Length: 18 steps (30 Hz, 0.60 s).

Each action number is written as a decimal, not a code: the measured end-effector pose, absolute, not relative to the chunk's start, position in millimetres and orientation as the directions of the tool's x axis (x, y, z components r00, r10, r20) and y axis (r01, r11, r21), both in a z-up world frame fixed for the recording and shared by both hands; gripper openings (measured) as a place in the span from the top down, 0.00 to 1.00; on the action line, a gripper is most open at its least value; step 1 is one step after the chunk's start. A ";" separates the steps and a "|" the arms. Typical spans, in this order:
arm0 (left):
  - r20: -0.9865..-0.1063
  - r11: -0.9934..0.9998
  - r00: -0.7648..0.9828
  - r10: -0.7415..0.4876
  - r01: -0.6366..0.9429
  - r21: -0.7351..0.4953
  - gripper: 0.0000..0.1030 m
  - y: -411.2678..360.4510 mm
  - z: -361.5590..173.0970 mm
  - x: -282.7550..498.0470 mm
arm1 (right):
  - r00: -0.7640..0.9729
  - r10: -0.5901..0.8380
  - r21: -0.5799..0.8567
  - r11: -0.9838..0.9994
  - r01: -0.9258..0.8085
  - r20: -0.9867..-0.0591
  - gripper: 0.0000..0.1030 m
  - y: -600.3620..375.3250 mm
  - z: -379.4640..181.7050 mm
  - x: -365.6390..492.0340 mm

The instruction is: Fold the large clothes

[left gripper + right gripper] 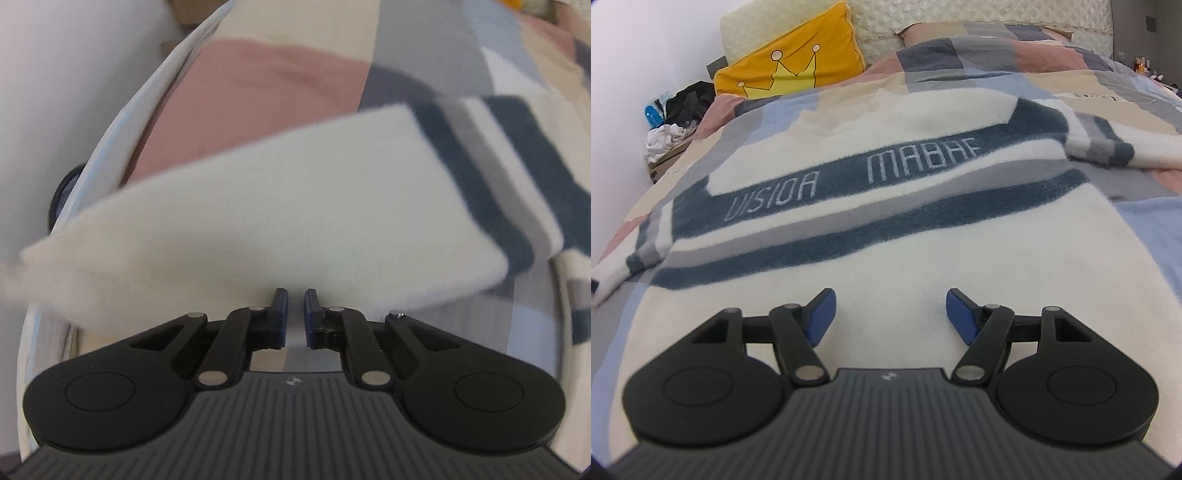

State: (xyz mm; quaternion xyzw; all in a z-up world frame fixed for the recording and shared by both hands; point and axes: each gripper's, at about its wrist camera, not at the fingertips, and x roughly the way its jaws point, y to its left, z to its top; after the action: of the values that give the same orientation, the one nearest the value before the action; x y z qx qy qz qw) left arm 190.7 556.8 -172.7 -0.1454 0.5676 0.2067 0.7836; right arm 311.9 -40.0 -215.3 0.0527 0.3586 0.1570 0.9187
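Observation:
A cream sweater [886,240] with dark blue and grey stripes and lettering lies flat, front up, on the bed. My right gripper [890,314] hovers open over its plain lower part, with nothing between the blue pads. In the left wrist view the sweater's left sleeve [258,221] stretches across the picture, cream with striped bands toward the right. My left gripper [295,299] points steeply down at the sleeve's near edge. Its jaws are almost together, with cream fabric pinched in the narrow gap. The other sleeve [1108,144] lies spread out to the right.
The patchwork bed cover [997,55] lies under the sweater and continues past the sleeve [277,81]. A yellow crown cushion [790,62] leans at the head of the bed. A pile of clothes [676,110] sits beside the bed at the left. A white wall [55,110] runs along the bed's left edge.

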 end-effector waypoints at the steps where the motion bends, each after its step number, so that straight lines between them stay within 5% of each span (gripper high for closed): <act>1: -0.950 0.874 0.263 0.169 -0.486 0.022 0.88 553.1 -171.6 188.2 | 0.696 0.325 0.206 0.946 -0.252 -0.640 0.34 -39.9 -214.6 311.7; 10: -0.862 0.807 0.429 0.269 -0.589 -0.041 0.88 571.5 -142.7 165.3 | 0.697 0.321 0.200 0.947 -0.252 -0.641 0.34 -40.6 -215.1 311.1; 18: -0.831 0.659 0.358 0.427 -0.752 0.014 0.88 622.2 -160.0 121.7 | 0.689 0.322 0.197 0.946 -0.257 -0.649 0.34 -36.7 -217.5 313.9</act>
State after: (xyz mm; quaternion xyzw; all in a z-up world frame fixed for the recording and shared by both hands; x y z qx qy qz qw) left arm 121.7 622.2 -160.0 -0.1887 0.4315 0.3675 0.8020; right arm 313.9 -36.7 -217.5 0.0451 0.3611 0.1577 0.9180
